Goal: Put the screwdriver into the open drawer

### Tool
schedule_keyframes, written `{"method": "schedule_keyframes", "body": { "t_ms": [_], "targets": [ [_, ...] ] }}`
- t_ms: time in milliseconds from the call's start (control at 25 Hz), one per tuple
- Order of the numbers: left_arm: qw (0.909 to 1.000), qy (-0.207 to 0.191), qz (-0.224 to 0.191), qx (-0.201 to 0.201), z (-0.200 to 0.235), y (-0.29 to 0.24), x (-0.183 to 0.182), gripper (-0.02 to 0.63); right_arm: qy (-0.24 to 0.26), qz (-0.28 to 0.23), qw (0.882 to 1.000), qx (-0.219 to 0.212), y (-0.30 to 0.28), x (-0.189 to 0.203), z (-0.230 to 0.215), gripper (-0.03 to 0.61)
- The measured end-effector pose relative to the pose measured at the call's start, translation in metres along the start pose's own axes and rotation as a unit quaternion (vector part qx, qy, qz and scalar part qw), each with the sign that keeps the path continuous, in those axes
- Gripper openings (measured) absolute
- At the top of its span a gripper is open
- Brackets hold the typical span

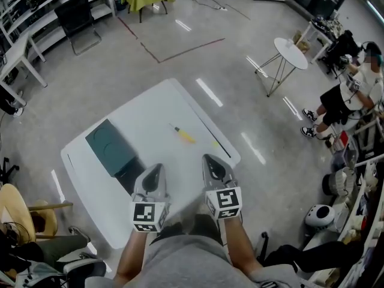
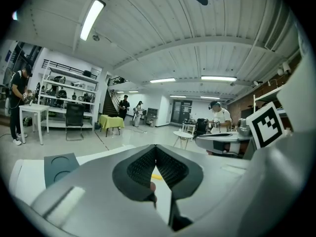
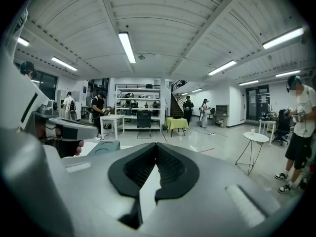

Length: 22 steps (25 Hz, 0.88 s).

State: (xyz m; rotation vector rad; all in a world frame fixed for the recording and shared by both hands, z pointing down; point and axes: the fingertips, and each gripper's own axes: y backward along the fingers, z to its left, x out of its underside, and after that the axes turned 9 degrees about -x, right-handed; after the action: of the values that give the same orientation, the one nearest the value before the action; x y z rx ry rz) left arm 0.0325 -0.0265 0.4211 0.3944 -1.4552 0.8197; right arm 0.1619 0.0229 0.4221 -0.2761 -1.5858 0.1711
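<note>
Yellow-handled slim screwdriver (image 1: 183, 135) on smooth white table (image 1: 150, 110); left gripper (image 1: 157, 168) and right gripper (image 1: 209, 159) closed, empty.

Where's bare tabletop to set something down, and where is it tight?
Bare: the table's far corner beyond the screwdriver, and the strip between the drawer unit and the screwdriver. Tight: the near edge, where the open drawer, left gripper and right gripper bunch up.
</note>
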Motion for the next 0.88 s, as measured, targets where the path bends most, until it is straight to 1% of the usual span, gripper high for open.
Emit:
{"method": "schedule_keyframes", "body": {
  "t_ms": [120,440,640,880],
  "targets": [
    [1.0000,0.002,0.003,-0.008,-0.004,-0.010,0.002,0.012,-0.005,0.005,1.000,-0.009,-0.010,0.003,-0.010,0.005],
    [0.9979,0.020,0.026,-0.055,0.011,-0.044,0.012,0.012,-0.011,0.045,0.998,-0.052,-0.063,0.024,-0.035,0.005],
    [0.9938,0.035,0.054,-0.091,0.025,-0.064,0.031,0.012,-0.015,0.080,0.993,-0.091,-0.096,0.043,-0.039,0.005],
    [0.9895,0.053,0.070,-0.115,0.027,-0.093,0.048,0.012,-0.008,0.118,0.984,-0.130,-0.130,0.068,-0.050,0.005]
  ]
}}
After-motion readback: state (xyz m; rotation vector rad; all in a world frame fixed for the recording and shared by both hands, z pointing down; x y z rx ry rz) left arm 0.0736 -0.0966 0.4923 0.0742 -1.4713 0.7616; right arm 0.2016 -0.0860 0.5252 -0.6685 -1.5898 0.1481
